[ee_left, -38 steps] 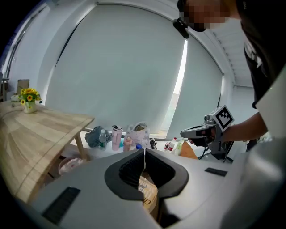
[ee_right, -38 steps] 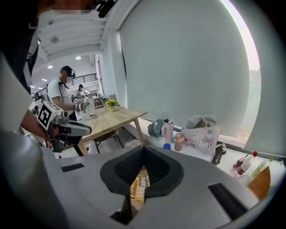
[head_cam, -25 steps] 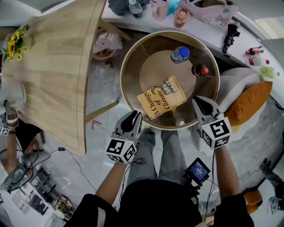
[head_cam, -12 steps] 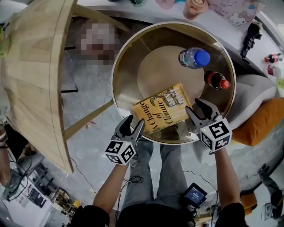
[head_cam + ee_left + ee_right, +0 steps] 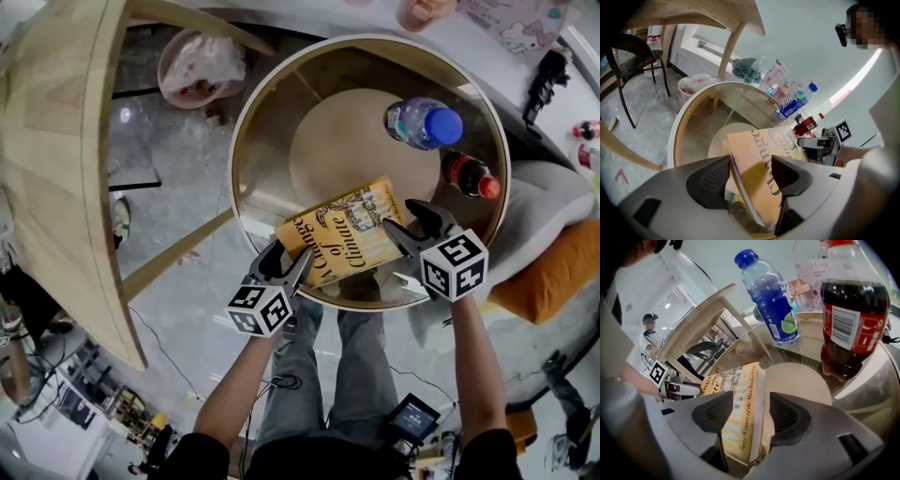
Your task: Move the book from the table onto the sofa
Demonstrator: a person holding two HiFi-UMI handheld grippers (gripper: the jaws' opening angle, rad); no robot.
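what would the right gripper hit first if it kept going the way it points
Most likely the book: its edge already lies between the jaws of the right gripper, which have just been opening.

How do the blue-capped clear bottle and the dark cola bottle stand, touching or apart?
Apart: head view shows glass tabletop between blue-capped bottle and cola bottle.

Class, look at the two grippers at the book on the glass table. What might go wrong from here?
1. The jaws of the left gripper and right gripper have just been opening and straddle only the near edges of the book, unclamped; a shallow grip may let it slip.
2. The cola bottle stands close beyond the right gripper; lifting might topple it on the glass table.
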